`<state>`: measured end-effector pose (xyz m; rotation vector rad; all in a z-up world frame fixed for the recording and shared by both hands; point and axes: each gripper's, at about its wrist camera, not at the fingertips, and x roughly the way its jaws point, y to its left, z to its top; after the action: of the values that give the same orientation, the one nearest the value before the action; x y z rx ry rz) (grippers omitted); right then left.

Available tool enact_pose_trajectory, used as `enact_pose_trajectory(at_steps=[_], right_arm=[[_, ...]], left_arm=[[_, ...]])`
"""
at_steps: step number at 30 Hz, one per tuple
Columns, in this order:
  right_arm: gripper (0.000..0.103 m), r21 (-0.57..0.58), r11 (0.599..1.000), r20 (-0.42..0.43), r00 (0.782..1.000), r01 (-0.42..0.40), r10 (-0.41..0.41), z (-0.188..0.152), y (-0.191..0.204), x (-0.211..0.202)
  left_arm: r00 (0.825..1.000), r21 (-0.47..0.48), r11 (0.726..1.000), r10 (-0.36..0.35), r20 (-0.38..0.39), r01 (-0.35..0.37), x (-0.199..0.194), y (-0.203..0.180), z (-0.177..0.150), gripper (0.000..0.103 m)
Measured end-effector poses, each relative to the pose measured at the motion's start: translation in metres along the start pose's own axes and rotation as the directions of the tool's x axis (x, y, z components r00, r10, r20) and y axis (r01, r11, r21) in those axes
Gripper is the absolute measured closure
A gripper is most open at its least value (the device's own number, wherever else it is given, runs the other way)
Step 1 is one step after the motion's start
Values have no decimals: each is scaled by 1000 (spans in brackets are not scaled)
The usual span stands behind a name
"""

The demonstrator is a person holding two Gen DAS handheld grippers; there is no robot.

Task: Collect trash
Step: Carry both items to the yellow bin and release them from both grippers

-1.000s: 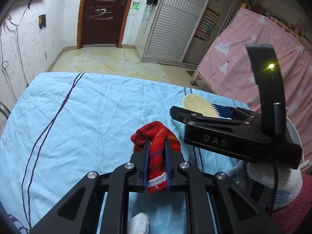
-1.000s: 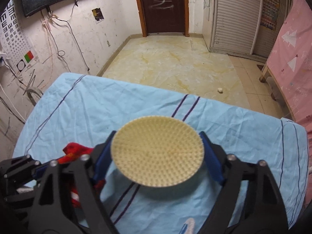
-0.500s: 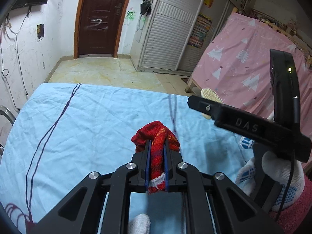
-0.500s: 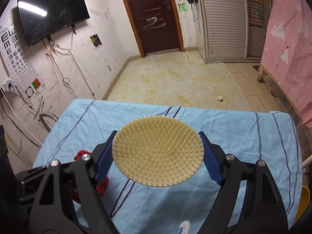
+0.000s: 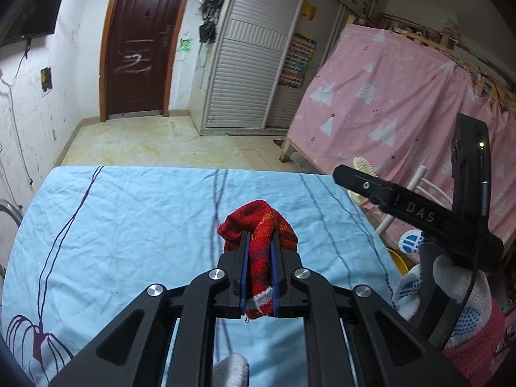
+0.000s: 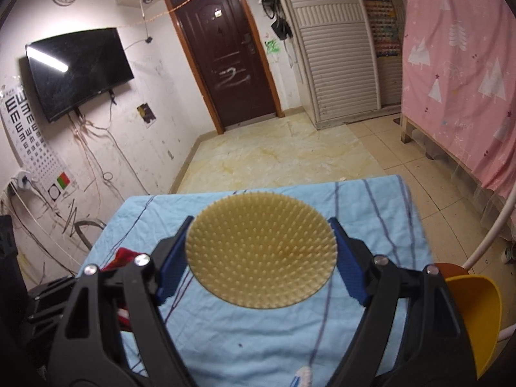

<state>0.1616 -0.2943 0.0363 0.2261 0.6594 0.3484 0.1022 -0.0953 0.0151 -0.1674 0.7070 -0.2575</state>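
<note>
While the left claw (image 5: 258, 271) pinches a red sock (image 5: 258, 225) upright above the bench (image 5: 129, 213), the right claw (image 6: 261, 258) grips a round yellow brush (image 6: 261, 251) flat between wide jaws. The yellow bin (image 6: 474, 316) sits just right of and below the right claw, so that hand looks nearer.
</note>
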Motion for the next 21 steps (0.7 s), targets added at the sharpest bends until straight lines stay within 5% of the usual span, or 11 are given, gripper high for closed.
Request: enact_pose_trajectory(at_steps=[21], right_arm=[[25, 206, 973, 78, 990, 102, -120, -44, -134, -80]], left_arm=[[996, 199, 978, -52, -77, 67, 29, -121, -18, 101]])
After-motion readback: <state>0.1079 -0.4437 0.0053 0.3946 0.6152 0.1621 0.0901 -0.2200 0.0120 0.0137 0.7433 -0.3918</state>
